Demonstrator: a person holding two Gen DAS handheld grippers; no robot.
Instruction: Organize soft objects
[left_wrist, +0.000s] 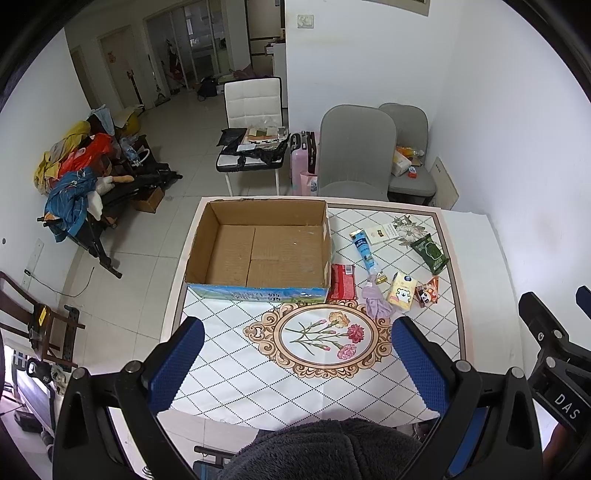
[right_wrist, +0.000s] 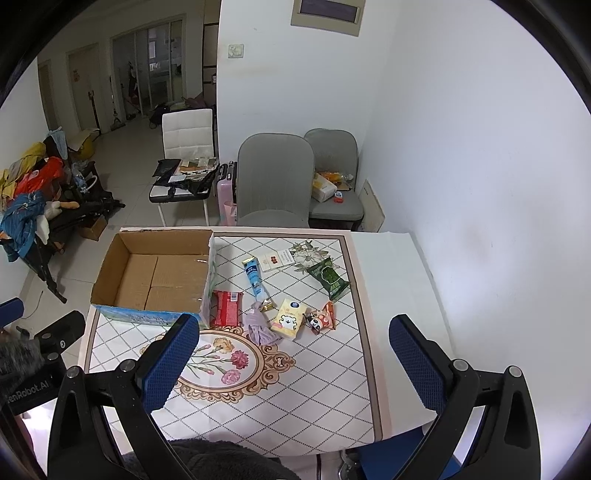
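White letters "DAS" stand on the black body of the right gripper (left_wrist: 554, 354), seen at about 4 o'clock in the left wrist view. In the right wrist view, the black body of the left gripper (right_wrist: 33, 373) at 8 o'clock carries "enRobot.AI" (the start of the word is cut off by the frame edge). The printing on the blue side of the cardboard box (left_wrist: 258, 293), the blue tube (right_wrist: 254, 277) and the packets is too small to read.
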